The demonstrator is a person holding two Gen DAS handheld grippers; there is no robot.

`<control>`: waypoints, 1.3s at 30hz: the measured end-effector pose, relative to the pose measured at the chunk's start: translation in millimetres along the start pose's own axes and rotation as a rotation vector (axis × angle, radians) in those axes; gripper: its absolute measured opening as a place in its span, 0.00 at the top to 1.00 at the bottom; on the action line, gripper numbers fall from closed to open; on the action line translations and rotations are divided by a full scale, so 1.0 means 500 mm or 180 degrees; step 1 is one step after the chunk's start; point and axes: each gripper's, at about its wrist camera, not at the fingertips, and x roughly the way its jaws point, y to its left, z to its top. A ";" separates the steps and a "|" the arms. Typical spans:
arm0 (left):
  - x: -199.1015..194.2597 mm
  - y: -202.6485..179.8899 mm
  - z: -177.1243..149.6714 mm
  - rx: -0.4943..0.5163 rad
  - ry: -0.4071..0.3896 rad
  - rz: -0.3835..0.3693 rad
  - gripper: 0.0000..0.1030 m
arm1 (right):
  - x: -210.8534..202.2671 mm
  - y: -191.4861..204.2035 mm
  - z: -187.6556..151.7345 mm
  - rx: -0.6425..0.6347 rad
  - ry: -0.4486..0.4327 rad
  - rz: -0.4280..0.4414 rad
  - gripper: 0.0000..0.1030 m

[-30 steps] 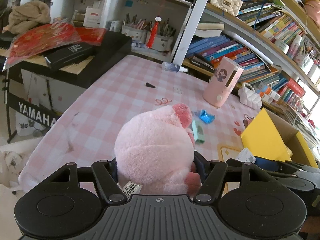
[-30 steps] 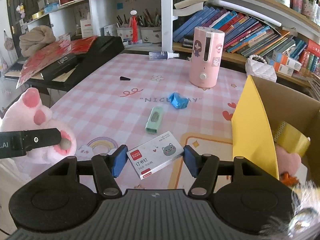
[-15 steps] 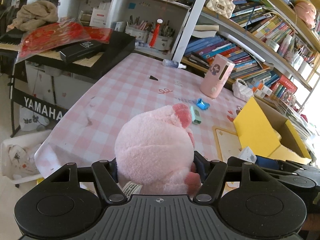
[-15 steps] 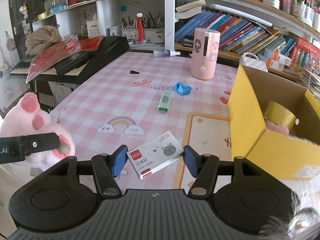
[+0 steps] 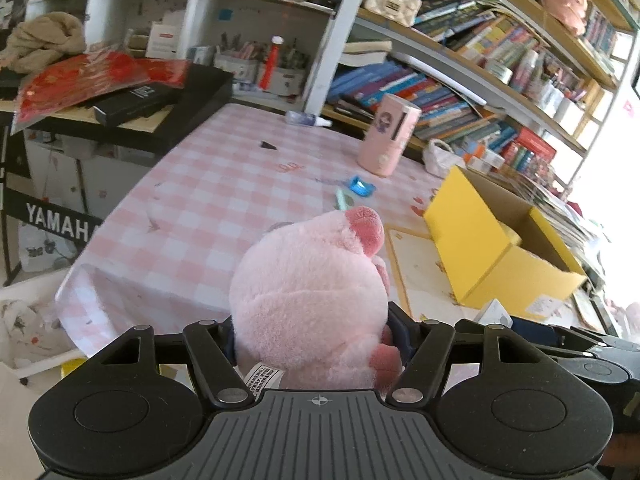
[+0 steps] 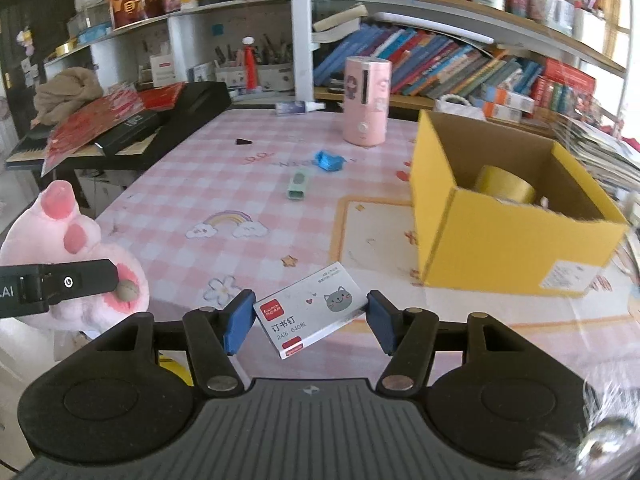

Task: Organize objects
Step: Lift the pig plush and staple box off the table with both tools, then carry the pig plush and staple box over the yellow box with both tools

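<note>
My left gripper (image 5: 316, 336) is shut on a pink plush pig (image 5: 308, 300) and holds it in the air off the table's near left corner. The pig also shows in the right wrist view (image 6: 72, 264). My right gripper (image 6: 308, 320) is shut on a white staple box (image 6: 312, 316) with a cat picture, held above the table's front edge. A yellow cardboard box (image 6: 516, 256) stands open at the right with a roll of yellow tape (image 6: 506, 190) inside. It also shows in the left wrist view (image 5: 480, 248).
On the pink checked tablecloth (image 6: 208, 184) lie a green eraser-like case (image 6: 297, 186), a blue crumpled wrapper (image 6: 328, 160), a small black piece (image 6: 243, 142) and a spray bottle (image 6: 298, 108). A pink cylinder (image 6: 366, 100) stands at the back. A black keyboard (image 6: 120, 136) is at left, bookshelves behind.
Both grippers have pulled back and risen from the table with their objects still held. The table and yellow box look farther away and lower.
</note>
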 end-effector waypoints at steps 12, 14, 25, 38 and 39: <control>0.017 -0.059 -0.025 0.0212 0.0181 -0.0306 0.34 | -0.053 -0.055 -0.055 0.0243 0.0050 -0.0313 0.44; 0.024 -0.070 -0.030 0.0239 0.0237 -0.0366 0.34 | -0.059 -0.065 -0.063 0.0281 0.0063 -0.0367 0.44; 0.056 -0.134 -0.044 0.0419 0.0409 -0.0644 0.34 | -0.089 -0.126 -0.097 0.0496 0.0146 -0.0676 0.44; 0.080 -0.171 -0.042 0.0561 0.0487 -0.0715 0.34 | -0.095 -0.166 -0.108 0.0676 0.0130 -0.0801 0.44; 0.082 -0.173 -0.040 0.0565 0.0488 -0.0717 0.34 | -0.095 -0.167 -0.108 0.0681 0.0129 -0.0805 0.44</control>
